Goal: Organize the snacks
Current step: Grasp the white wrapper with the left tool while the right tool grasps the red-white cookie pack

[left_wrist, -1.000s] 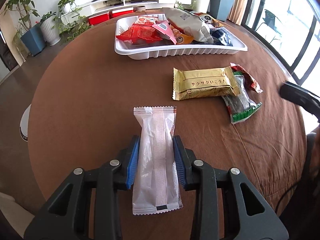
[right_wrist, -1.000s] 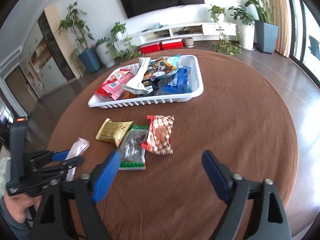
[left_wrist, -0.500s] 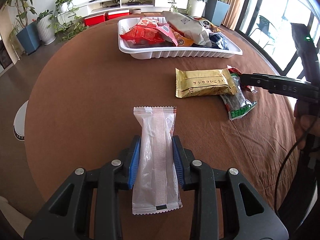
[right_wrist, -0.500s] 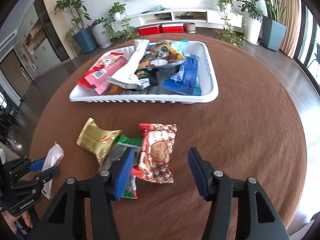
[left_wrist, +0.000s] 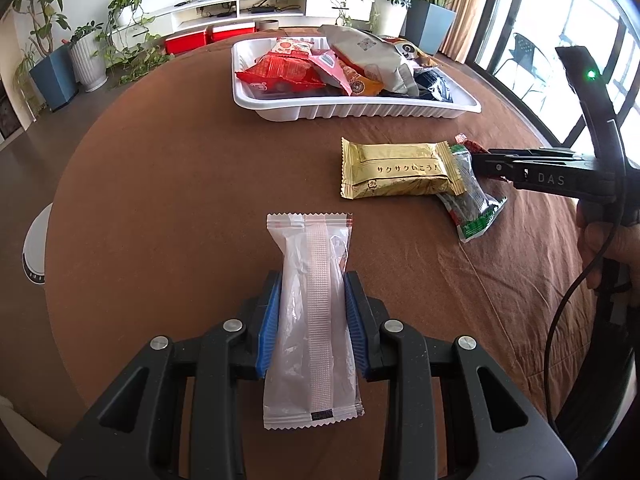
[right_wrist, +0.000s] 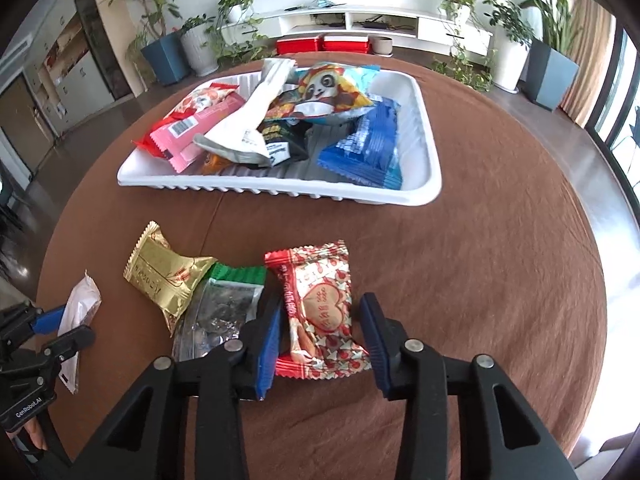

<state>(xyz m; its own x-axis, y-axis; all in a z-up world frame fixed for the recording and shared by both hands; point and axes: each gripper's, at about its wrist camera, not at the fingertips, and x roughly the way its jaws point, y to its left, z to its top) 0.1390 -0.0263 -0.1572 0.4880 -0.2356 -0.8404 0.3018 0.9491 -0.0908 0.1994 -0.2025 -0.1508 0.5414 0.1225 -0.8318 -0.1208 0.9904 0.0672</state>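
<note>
My left gripper (left_wrist: 313, 296) is shut on a long white snack packet (left_wrist: 308, 240) over the near part of the brown table. In the right wrist view, my right gripper (right_wrist: 321, 308) straddles a red heart-print packet (right_wrist: 318, 284) lying on the table. Its jaws are closing; the left pad is close against the packet and a small gap shows at the right pad. Left of it lie a green-edged packet (right_wrist: 224, 308) and a gold packet (right_wrist: 160, 276). A white tray (right_wrist: 280, 190) heaped with several snacks stands farther back.
The gold packet (left_wrist: 396, 172) overlaps the green packet (left_wrist: 476, 204) at the table's right. A person's hand (left_wrist: 600, 240) and a black cable are at the right edge. A white round object (left_wrist: 34, 252) sits below the table's left edge. Potted plants and a low shelf stand beyond.
My right gripper has come forward and down over the red heart-print packet and its jaws have narrowed around it. The left gripper keeps the white packet in the same place.
</note>
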